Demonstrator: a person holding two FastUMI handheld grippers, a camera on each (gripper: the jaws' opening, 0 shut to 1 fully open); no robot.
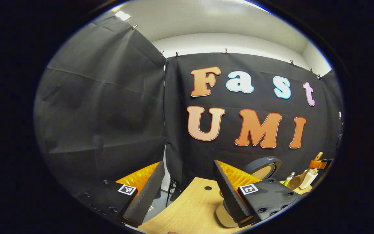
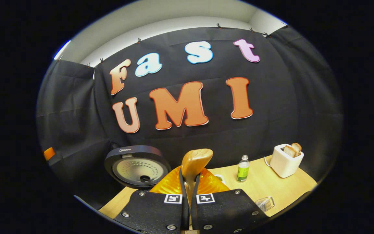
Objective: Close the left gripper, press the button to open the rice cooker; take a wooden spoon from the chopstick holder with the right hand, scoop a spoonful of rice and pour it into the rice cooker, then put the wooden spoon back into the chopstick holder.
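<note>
Right gripper (image 2: pixel 189 191) clamps wooden spoon (image 2: pixel 196 162); rice cooker (image 2: pixel 137 166) lid up. Toaster (image 2: pixel 284 161) holds bread. Left gripper (image 1: pixel 187 191) wide.

A pale wooden spoon (image 2: pixel 195 164) stands upright at lower centre, bowl topmost. Left of it, a round black rice cooker (image 2: pixel 137 166) shows its lid raised open.

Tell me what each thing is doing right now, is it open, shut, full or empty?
Black round rice cooker lid: open, standing up.
Light wooden spoon: held upright in the right gripper.
Right gripper: shut on the wooden spoon.
Left gripper: open, holding nothing.
White toaster: bread slices sticking out of the top.
Small clear bottle with green label: upright, cap on.
</note>
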